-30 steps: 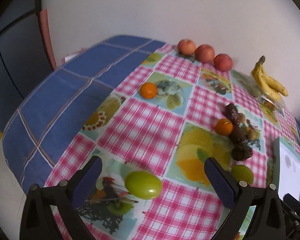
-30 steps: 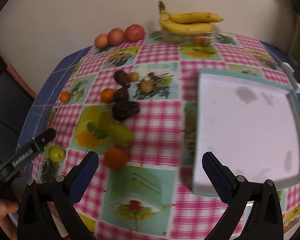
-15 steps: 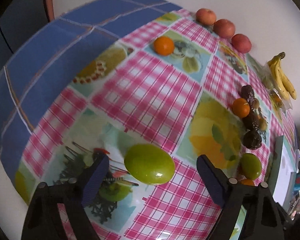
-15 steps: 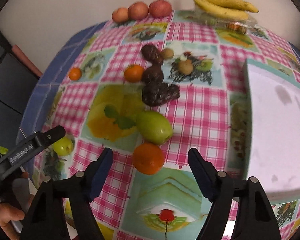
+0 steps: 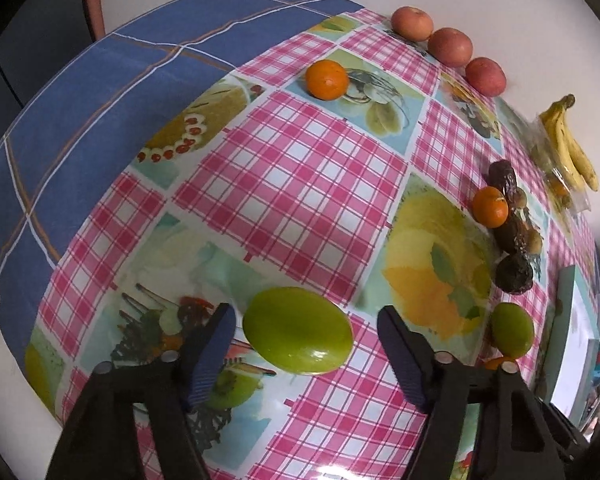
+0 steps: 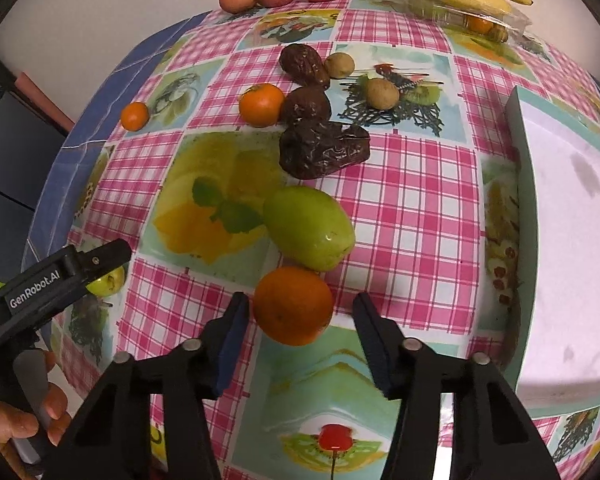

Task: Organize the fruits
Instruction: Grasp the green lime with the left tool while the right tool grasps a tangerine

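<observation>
While both hand-held grippers point steeply down at the counter (image 5: 300, 184), the step in hand looks like a double pick-up: each has a fruit framed between its jaws and neither has gripped yet.

The left hand-held gripper (image 5: 304, 344) is about half open and closing. The green fruit (image 5: 298, 330) lies between its jaws, near the counter's front left corner; the left pad stands just beside the fruit, and the right pad is apart from it. It is not yet held.

The right hand-held gripper (image 6: 298, 320) is narrower and also closing around an orange (image 6: 293, 305) that rests on the counter near its front edge. Small gaps show on both sides, so the pads do not press on it. A second green fruit (image 6: 309, 227) touches or nearly touches the orange on its far side.

Next, I judge, each pair of jaws must finish closing squarely across its fruit without rolling it, then lift. The white tray (image 6: 524, 208) at the right edge seems the likely place to carry them, though that is a guess.
</observation>
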{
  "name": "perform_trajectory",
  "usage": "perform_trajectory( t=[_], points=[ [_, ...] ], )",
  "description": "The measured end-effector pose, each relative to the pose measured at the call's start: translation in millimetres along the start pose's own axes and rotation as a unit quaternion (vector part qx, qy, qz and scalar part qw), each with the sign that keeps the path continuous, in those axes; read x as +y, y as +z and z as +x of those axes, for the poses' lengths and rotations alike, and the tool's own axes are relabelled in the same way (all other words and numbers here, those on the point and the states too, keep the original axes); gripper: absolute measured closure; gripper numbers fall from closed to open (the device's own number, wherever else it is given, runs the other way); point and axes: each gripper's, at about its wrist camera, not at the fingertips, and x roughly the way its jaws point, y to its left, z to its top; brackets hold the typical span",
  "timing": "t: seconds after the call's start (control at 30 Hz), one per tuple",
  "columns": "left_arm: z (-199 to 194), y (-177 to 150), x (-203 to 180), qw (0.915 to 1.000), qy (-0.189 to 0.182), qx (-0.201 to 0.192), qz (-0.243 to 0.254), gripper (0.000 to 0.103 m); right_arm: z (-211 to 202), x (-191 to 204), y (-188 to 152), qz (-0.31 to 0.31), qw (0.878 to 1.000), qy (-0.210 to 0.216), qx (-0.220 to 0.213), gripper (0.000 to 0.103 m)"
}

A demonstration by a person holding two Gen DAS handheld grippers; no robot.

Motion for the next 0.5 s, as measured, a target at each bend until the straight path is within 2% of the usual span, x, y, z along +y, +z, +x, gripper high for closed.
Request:
perform_trajectory(
  t=[0.07, 0.13, 0.37, 0.5],
  points=[
    [0.9, -0.1, -3.8, 1.0000, 0.003, 0.000, 0.005, 0.038, 0.1, 1.6, -0.4, -0.001, 1.000, 0.003, 0.002, 0.057],
    [-0.1, -1.1, -3.7, 0.9999, 0.009, -0.002, 0.006, 0.050, 0.7, 3.1, -0.1, -0.001, 1.000, 0.007, 0.003, 0.062],
    [-4.9, -6.7, -1.1, 0.9998, -0.019, 0.002, -0.002, 0.050, -2.2, 0.7, -0.4, 0.006, 1.000, 0.020, 0.008, 0.063],
    [-17.3, -8.2, -8.2, 0.9994, -0.031, -0.012, 0.003, 0.050, -10.6, 1.2, -1.0, 0.009, 1.000, 0.028, -0.001, 0.063]
  ],
)
